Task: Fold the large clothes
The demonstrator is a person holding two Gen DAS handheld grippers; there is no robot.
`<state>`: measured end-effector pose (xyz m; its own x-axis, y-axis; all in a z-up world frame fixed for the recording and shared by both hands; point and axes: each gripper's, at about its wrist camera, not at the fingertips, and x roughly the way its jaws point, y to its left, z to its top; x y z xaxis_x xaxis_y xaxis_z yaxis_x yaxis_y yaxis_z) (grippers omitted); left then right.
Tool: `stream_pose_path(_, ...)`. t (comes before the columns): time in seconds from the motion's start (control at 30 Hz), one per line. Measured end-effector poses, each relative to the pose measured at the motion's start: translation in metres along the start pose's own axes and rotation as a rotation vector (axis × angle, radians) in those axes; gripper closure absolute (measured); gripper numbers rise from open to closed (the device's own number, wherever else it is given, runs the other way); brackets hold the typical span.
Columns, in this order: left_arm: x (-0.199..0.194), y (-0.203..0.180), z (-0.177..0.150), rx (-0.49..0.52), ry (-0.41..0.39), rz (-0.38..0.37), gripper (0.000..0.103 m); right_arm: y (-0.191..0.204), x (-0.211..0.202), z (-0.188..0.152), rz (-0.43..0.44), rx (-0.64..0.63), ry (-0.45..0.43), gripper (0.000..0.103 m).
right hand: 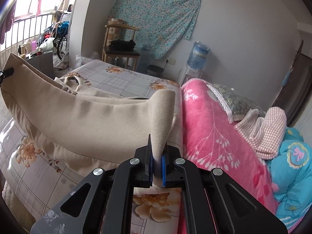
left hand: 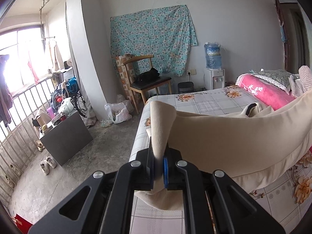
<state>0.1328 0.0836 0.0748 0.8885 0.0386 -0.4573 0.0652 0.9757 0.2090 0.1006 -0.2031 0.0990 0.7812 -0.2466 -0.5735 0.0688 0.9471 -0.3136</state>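
A large beige garment (left hand: 224, 134) hangs stretched between my two grippers above the bed (left hand: 210, 99). My left gripper (left hand: 159, 167) is shut on its ribbed left corner, which stands up between the jaws. My right gripper (right hand: 158, 167) is shut on the ribbed right corner of the beige garment (right hand: 87, 120). The middle sags toward the floral sheet (right hand: 120, 78). The rest of the garment, with a dark collar edge (left hand: 250, 107), lies on the bed behind. The tip of the left gripper shows at the left edge of the right wrist view (right hand: 5, 73).
A pink blanket (right hand: 214, 136), pillows (right hand: 234, 99) and a blue quilt (right hand: 292, 163) lie along the bed's right side. A wooden chair (left hand: 148, 81), a water dispenser (left hand: 213, 66) and a dark low cabinet (left hand: 66, 136) stand on the concrete floor to the left.
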Motion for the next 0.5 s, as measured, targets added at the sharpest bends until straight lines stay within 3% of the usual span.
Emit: stream_pose_path(0.5, 0.062, -0.001, 0.033, 0.044, -0.025, 0.014, 0.096, 0.000, 0.052, 0.046, -0.054, -0.063, -0.043, 0.099)
